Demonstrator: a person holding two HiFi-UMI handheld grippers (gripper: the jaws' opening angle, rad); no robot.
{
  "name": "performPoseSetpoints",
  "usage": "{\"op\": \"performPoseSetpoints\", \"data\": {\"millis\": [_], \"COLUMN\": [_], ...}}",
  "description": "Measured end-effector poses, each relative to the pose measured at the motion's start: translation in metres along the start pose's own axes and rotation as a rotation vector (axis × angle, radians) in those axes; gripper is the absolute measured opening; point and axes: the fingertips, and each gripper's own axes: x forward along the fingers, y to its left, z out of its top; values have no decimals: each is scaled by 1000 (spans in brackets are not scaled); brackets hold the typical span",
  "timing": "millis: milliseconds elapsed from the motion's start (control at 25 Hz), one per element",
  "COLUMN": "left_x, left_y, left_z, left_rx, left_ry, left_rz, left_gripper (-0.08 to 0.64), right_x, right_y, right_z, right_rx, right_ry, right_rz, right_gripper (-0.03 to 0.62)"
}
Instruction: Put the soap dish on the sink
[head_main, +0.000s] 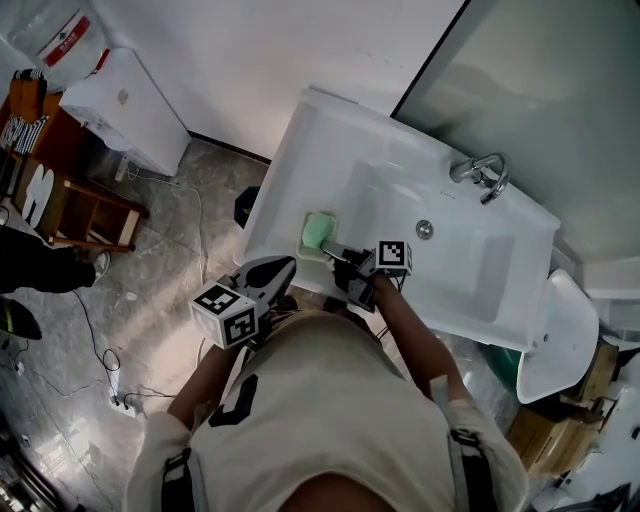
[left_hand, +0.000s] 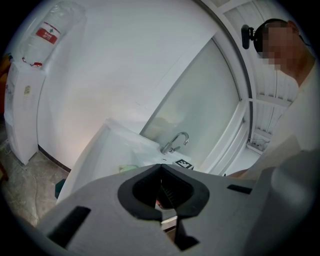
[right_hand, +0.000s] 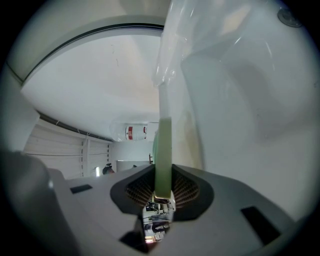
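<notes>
right gripper (head_main: 338, 256) is closed on the pale green, flat rectangular plastic soap dish (head_main: 321, 232). in the right gripper view its ribbed black pads (right_hand: 184, 189) press both faces of the dish's near edge (right_hand: 162, 150), the jaws narrow and parted only by the dish's thickness. the dish runs straight ahead of the fingers, its long axis in line with the way the gripper points, so all of it beyond the pinched edge projects forward. in the head view the dish lies over the flat ledge of the white ceramic sink (head_main: 290, 150), just beside the left edge of the basin and well apart from the chrome faucet (head_main: 482, 172) and the round drain (head_main: 425, 229). whether its underside touches the ledge cannot be told from any view. left gripper (head_main: 288, 266) is beside the sink's front edge, near the dish but clear of it. its jaws (left_hand: 161, 170) are together with nothing between them, and it plays no part in the hold. judgement: the task is near its end. the relation that matters is dish underside to ledge, since the dish is gripped at one end only. it should be level and seated on the ledge before the jaws part, or the far end may tip toward the basin. the right gripper is the one to finish.
</notes>
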Motion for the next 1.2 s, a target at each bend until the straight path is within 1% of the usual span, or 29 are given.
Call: {"op": "performPoseSetpoints", "data": {"millis": [280, 640, 960, 1200], "left_x": [0, -3, -3, 2], "left_y": [1, 6, 4, 5], "left_z": [-9, -9, -13, -15], "left_rx": [-8, -9, -9, -3], "left_ry": [28, 26, 42, 52], "left_rz": [-18, -28, -36, -28], "left_gripper": [20, 20, 20, 20], "right_x": [4, 8, 8, 11], "right_y": [-10, -14, -19, -18], "right_z": [5, 14, 22, 29], "right_rx": [-5, -15, -8, -10], "right_ry": [-22, -50, -73, -66], "right_rz": [-39, -67, -83, -70], "right_gripper": [89, 89, 89, 89]}}
